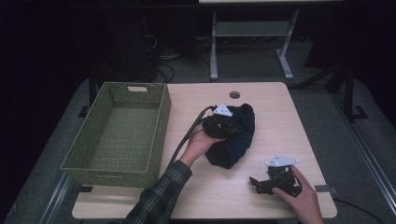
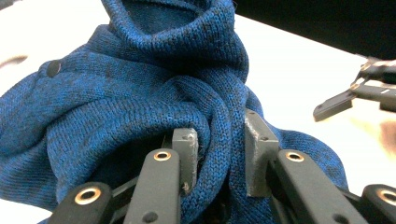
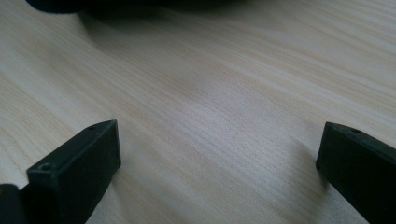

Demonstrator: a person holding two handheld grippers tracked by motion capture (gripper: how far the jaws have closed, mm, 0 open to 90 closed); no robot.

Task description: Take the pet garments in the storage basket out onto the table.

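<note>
A dark blue knitted garment (image 1: 238, 140) lies bunched in the middle of the wooden table (image 1: 280, 116). My left gripper (image 1: 224, 123) sits on its left part. In the left gripper view the grey pads (image 2: 187, 154) pinch a thick fold of the blue knit (image 2: 140, 93), so this gripper (image 2: 219, 140) is shut on the garment. My right gripper (image 1: 256, 183) rests low at the front right of the table, apart from the garment. Its black jaws stand wide open (image 3: 219, 154) over bare wood (image 3: 210, 93), nothing between them. The garment's dark edge (image 3: 93, 4) shows at the top.
A green woven basket (image 1: 161, 135) stands at the table's left side, its inside bare. A round cable hole (image 1: 234, 94) sits near the far edge. The left gripper's black cable (image 1: 187, 135) runs along the basket's right wall. Table legs (image 1: 214, 42) stand behind.
</note>
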